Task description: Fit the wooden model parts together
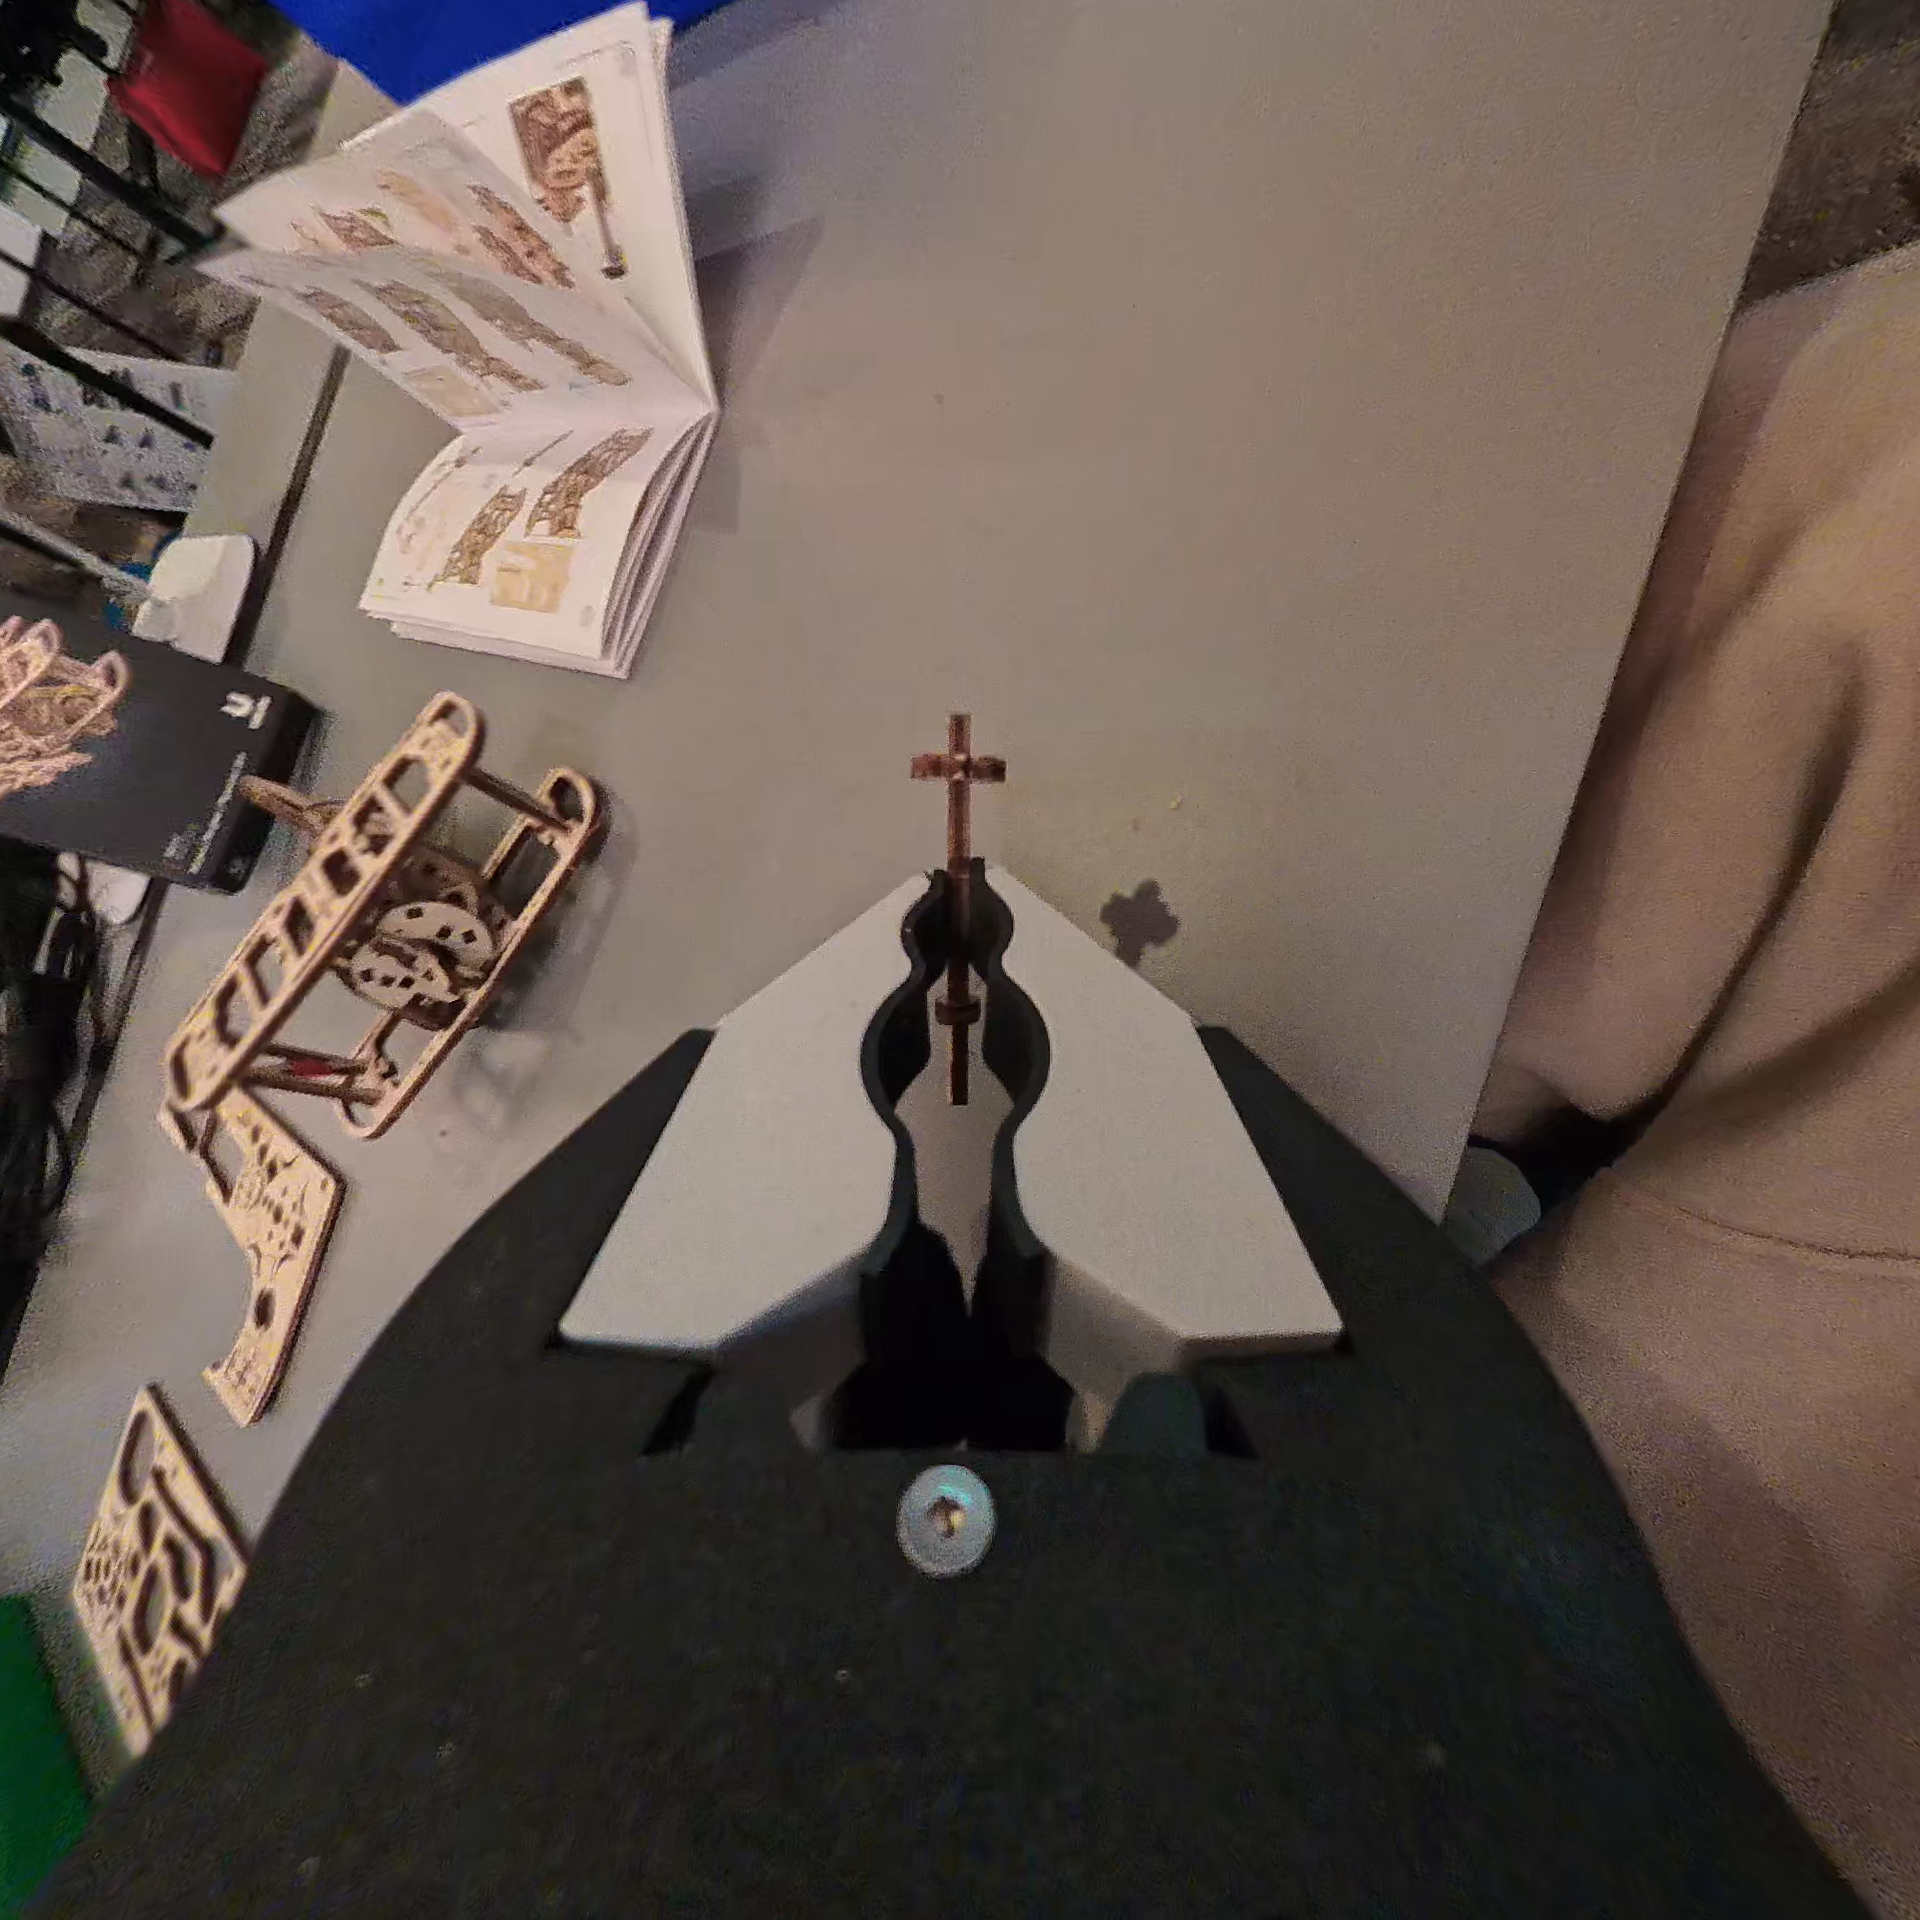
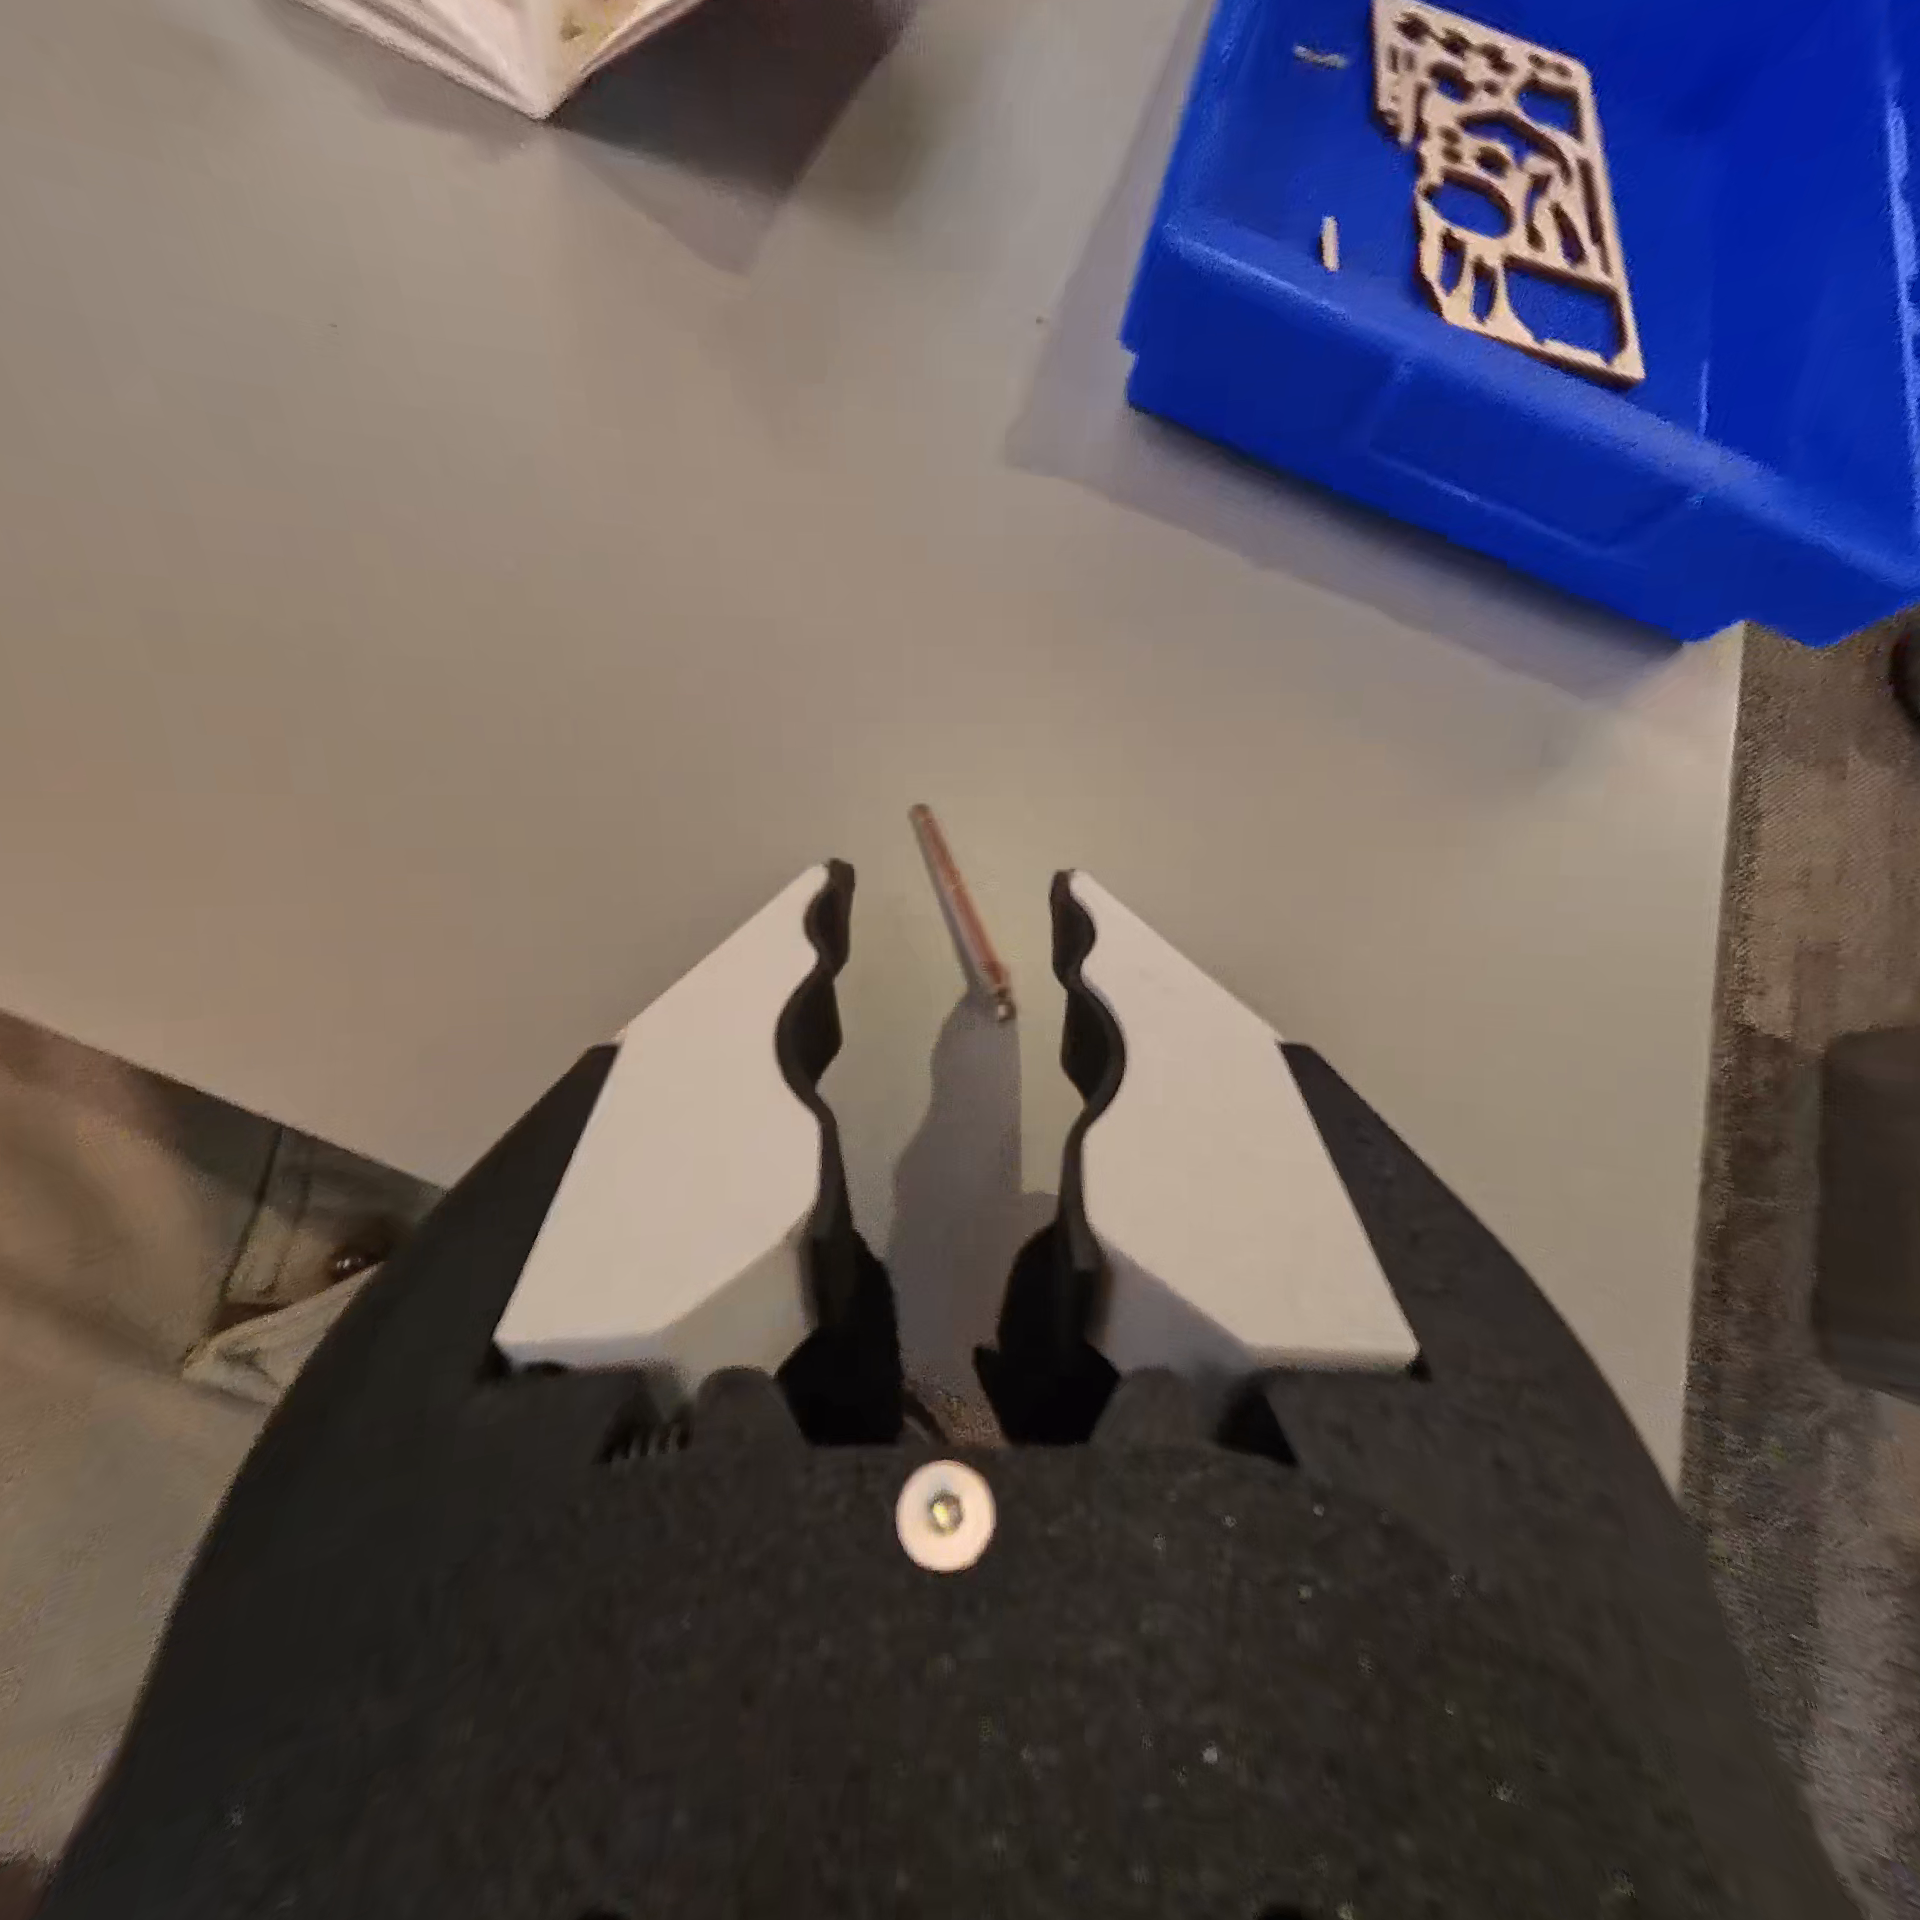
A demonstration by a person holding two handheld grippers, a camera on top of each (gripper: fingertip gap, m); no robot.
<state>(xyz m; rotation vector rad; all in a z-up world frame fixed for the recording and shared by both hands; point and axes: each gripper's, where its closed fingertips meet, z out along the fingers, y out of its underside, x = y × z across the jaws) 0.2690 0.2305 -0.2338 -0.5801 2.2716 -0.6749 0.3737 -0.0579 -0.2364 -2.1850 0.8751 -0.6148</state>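
Observation:
My left gripper (image 1: 958,883) is shut on a thin wooden axle (image 1: 957,831) that carries a small cross-shaped piece near its far end and a small ring inside the jaws; it is held above the grey table. A partly built wooden model (image 1: 384,925) with gears stands on the table to the left. My right gripper (image 2: 951,878) is open and hovers over a thin wooden rod (image 2: 961,914) that lies on the table between its fingertips.
An open instruction booklet (image 1: 540,374) lies at the far left. Flat wooden part sheets (image 1: 270,1236) lie near the model. A blue bin (image 2: 1538,416) holds a punched wooden sheet (image 2: 1507,187). A black box (image 1: 145,769) and the table edge (image 1: 1621,727) with a beige-clad person are close. My hands' fingertips stand some 30 centimeters from each other. The partly built wooden model (image 1: 384,925) is closer to my left gripper, around 15 centimeters from its tips; the right tips are 40 centimeters off.

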